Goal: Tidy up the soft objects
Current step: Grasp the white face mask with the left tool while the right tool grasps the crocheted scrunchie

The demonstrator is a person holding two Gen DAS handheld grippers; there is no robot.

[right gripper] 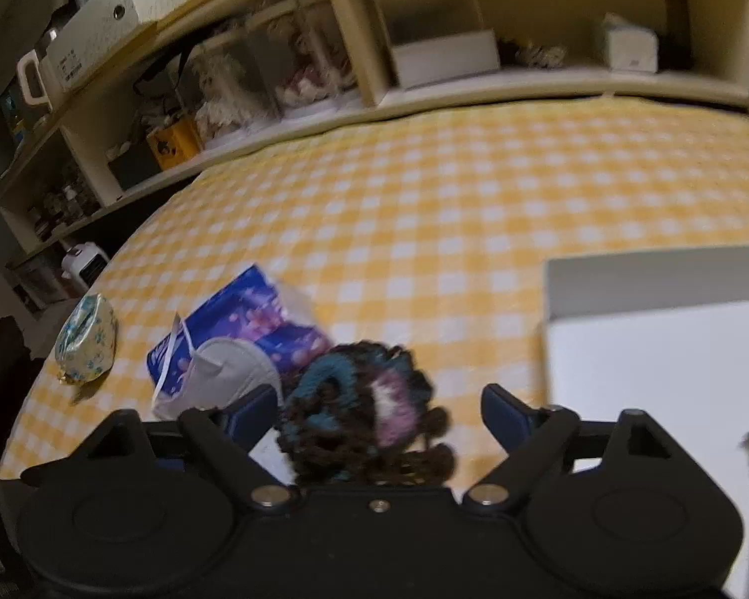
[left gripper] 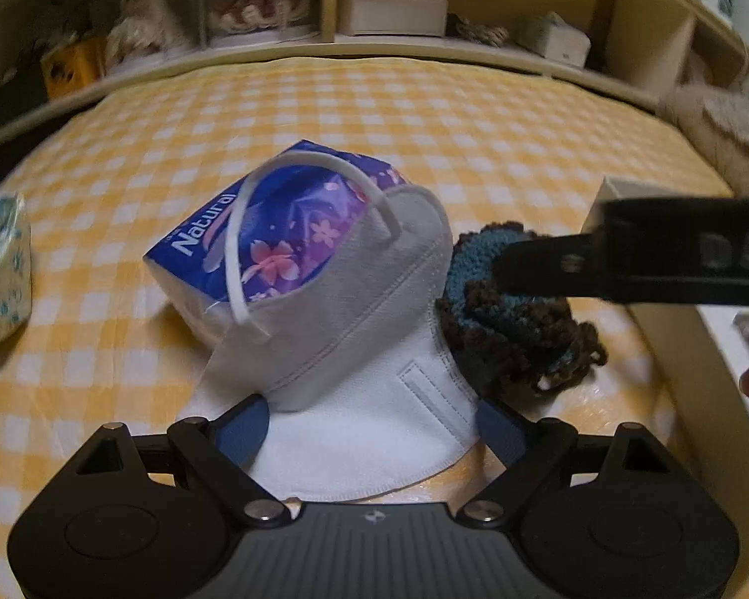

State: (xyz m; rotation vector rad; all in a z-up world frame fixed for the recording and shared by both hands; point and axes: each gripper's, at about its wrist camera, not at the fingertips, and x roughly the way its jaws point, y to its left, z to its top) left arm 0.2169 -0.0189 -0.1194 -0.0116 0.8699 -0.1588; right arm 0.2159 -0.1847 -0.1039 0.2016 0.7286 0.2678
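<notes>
"Natural" — on tissue pack [left gripper: 234, 229]

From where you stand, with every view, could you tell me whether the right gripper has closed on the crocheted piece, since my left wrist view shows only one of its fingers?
Observer: No, the right gripper is open. The crocheted piece lies between its fingers, and the right-hand pad is clearly apart from it.
Operator: Is the yarn only brown and teal?
Observer: No, it also has a pink-and-white patch facing the right wrist camera.
Operator: What shows inside the white box?
Observer: The floor of the white box nearest the yarn is bare. Something pale at its right edge is too blurred to identify.
</notes>
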